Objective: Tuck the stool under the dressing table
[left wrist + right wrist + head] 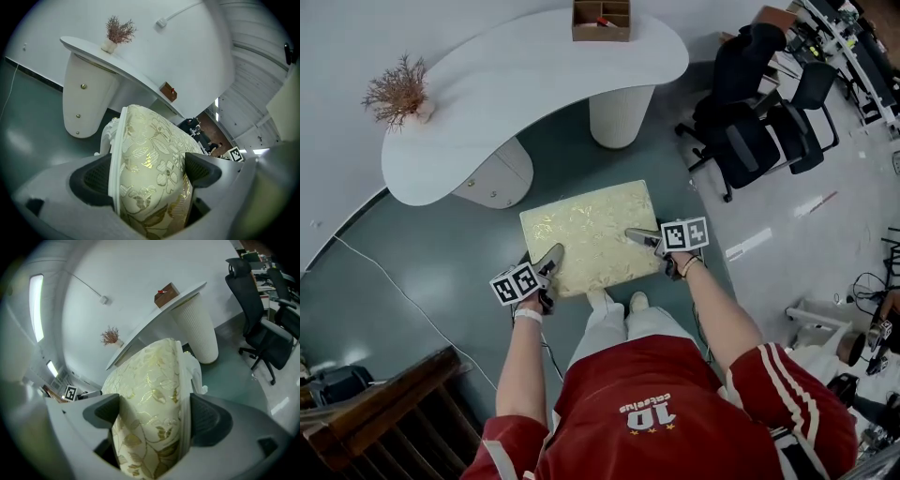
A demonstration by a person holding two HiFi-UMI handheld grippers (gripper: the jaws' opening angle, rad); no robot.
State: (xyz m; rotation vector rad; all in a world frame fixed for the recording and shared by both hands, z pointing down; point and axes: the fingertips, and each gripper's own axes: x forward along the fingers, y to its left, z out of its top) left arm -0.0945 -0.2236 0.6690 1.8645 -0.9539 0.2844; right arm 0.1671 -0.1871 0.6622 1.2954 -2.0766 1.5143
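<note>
Nearest the head camera, the person's two bare forearms reach forward over a red shirt, one gripper in each hand. The person's feet [617, 302] stand just behind the stool [591, 234].

The left gripper [551, 258] takes the stool's near left corner. In the left gripper view its jaws stand wide, with the thick cream and gold floral cushion [150, 140] filling the gap. One pad lies against the white piped edge and the other against the cushion top, so it seems clamped on.

The right gripper [637, 236] grips the stool's right edge the same way. Its jaws are also spread wide, with the cushion [150, 376] wedged between both pads.

The stool stands on the grey-green floor [441, 253], out in front of the dressing table [516, 84] and not under it. Its far edge faces the gap between the drawer pedestal [492, 178] and the ribbed column [619, 112].

On the curved white tabletop are a small wooden box [601, 19] at the far edge and a dried plant in a vase [398, 92] at the left end. Black office chairs [759, 131] stand well off to the right.
</note>
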